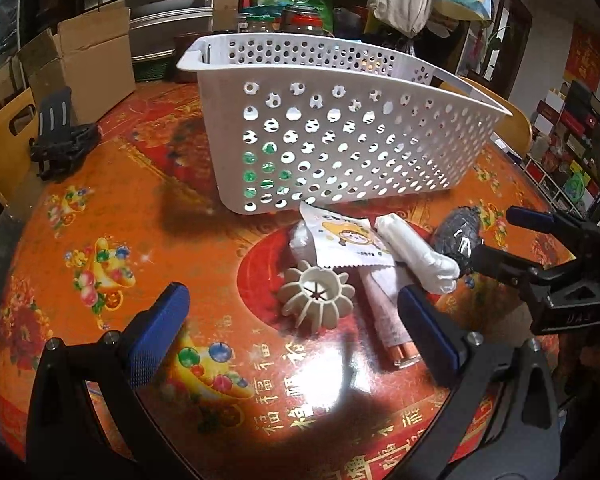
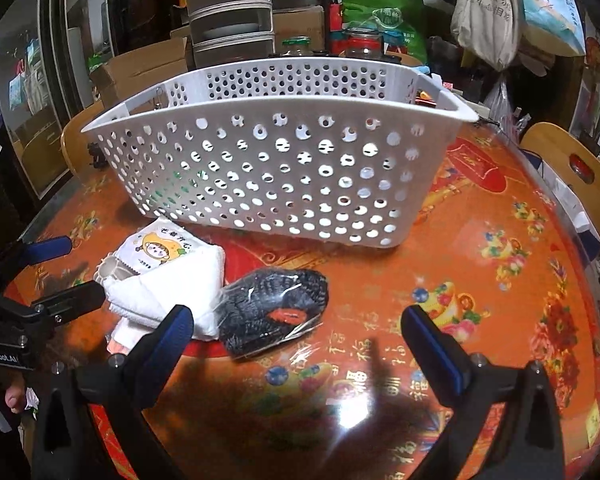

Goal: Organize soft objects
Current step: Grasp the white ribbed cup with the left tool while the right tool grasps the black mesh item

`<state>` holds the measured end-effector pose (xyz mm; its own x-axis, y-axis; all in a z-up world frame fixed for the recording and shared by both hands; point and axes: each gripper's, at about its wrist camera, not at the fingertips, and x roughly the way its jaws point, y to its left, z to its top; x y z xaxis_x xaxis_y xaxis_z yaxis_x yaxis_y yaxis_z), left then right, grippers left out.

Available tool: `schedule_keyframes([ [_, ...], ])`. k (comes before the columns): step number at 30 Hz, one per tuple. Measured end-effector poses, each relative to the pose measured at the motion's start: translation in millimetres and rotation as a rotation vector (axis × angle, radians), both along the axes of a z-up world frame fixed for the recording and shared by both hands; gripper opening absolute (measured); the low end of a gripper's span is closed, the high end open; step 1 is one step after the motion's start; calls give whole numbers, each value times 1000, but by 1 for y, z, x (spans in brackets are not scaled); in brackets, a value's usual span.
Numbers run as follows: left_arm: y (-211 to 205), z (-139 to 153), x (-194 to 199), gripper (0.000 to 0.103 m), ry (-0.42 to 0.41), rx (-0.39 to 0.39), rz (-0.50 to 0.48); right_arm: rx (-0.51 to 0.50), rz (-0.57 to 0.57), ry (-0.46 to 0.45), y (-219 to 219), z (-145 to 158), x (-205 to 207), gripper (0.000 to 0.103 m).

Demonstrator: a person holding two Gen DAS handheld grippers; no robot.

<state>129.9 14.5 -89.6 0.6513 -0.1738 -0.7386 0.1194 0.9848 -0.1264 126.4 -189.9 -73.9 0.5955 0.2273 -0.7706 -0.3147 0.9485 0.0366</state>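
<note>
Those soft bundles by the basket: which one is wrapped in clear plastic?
The dark knitted bundle, at the right end of the pile; the white rolled cloth beside it is bare.

Left hand-held gripper [image 1: 294, 320] and right hand-held gripper [image 2: 296, 336] both hover, jaws spread wide.

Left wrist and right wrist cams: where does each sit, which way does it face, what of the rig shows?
Left wrist: on the left gripper, low over the table, facing the white basket; jaws open around the beige ribbed piece; right gripper enters at right.
Right wrist: on the right gripper, facing the same basket; open; left gripper at left, a fingertip below.
Shared: basket, white towel, black bagged item, cartoon packet.
</note>
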Motion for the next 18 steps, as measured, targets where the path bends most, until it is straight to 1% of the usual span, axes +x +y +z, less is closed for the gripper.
schedule_keyframes([
  [2,-1,-1,1,102,1,2,-1,2,6,2,1,-1,0,103],
  [5,-2,-3,4,98,4,5,1,-2,13,5,5,-3,0,103],
  [7,-2,-5,7,90,12,6,4,-8,15,7,7,-4,0,102],
  [8,-2,-6,8,87,15,6,4,-8,17,8,8,-5,1,100],
  [10,-1,-9,10,79,24,8,4,-11,18,11,10,-7,3,97],
  [14,-1,-13,11,75,29,12,3,-12,21,21,13,-11,7,91],
  [18,-1,-16,13,68,33,3,-4,-17,23,26,14,-13,10,85],
])
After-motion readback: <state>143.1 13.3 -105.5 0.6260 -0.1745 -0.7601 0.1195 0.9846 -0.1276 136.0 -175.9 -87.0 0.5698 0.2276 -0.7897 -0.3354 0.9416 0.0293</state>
